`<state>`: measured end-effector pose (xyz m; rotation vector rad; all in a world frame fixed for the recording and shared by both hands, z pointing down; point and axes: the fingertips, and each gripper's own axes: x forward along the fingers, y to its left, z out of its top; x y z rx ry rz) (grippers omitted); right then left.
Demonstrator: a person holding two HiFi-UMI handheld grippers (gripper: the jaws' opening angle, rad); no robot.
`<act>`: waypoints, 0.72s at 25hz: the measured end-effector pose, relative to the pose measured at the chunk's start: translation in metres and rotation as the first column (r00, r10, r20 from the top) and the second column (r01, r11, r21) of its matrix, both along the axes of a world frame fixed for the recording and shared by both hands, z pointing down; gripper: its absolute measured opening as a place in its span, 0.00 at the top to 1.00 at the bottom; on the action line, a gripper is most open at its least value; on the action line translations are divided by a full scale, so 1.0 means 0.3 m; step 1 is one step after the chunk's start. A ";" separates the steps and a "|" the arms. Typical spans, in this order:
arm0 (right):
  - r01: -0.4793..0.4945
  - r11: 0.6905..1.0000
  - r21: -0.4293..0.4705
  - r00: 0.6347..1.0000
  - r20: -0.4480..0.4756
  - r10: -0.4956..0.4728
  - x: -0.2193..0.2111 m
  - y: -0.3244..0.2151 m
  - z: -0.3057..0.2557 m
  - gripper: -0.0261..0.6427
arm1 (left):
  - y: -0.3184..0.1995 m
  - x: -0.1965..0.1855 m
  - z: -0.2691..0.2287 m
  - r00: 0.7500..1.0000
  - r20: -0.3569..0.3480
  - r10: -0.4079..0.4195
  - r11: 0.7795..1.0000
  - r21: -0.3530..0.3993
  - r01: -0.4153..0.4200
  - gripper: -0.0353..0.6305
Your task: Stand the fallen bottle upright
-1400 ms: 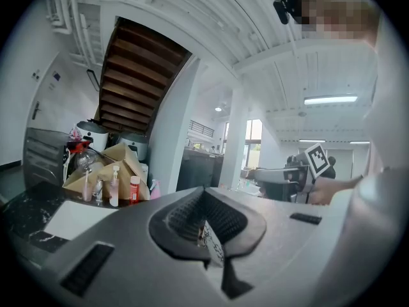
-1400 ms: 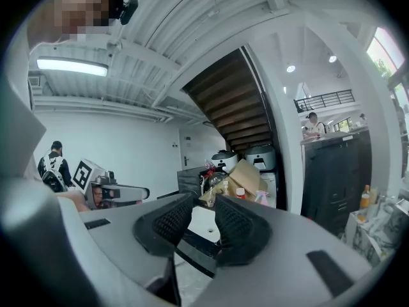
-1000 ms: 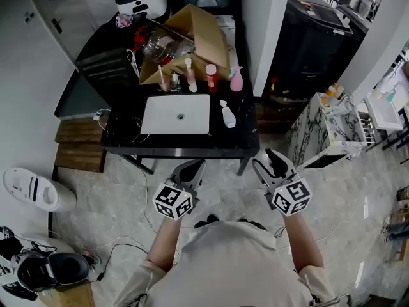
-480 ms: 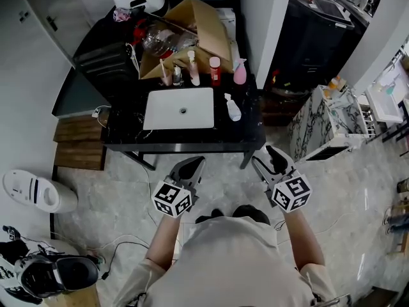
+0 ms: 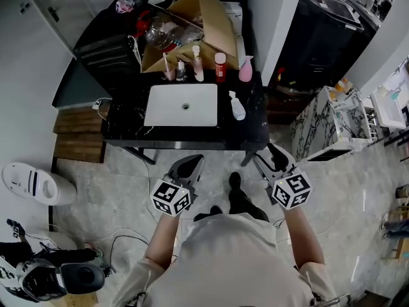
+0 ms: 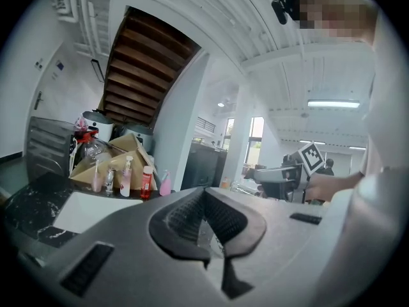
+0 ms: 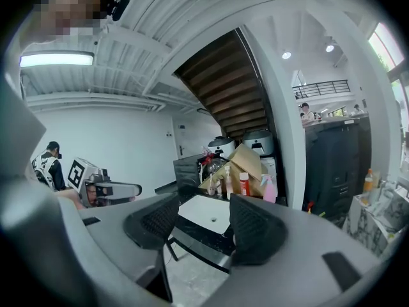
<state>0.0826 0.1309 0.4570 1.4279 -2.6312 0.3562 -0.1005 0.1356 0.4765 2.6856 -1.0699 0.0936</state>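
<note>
We hold the left gripper [image 5: 187, 166] closed and the right gripper [image 5: 273, 157] empty, its jaws just opening wider; the fallen bottle [image 5: 237, 105] lies on the counter [image 5: 124, 123] well ahead of both

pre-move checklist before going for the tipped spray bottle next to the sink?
1. Target found: white spray bottle lies on its side on the black table, right of the sink: ok.
2. Right gripper: fingers apart, have just been opening, nothing between them: ok.
3. Left gripper: fingers together, empty: ok.
4. At the bottle: both grippers hang short of the table edge: not ok.
5. Room to stand it: bare tabletop around it; pink spray bottle stands apart behind: ok.
6. Cap tight: cannot tell.
</note>
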 end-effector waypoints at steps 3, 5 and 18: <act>0.012 1.000 -0.008 1.000 0.004 -0.011 0.008 -0.068 0.017 0.56 | -0.055 0.002 0.012 1.000 0.007 -0.017 1.000 -0.004 0.017 0.94; 0.021 1.000 -0.011 1.000 0.005 -0.021 0.016 -0.120 0.027 0.56 | -0.099 0.006 0.017 1.000 0.007 -0.031 1.000 -0.004 0.031 0.94; 0.095 0.993 -0.069 0.995 0.017 -0.094 0.089 -0.529 0.089 0.56 | -0.458 0.104 0.042 0.996 0.018 -0.086 0.996 -0.033 0.086 0.94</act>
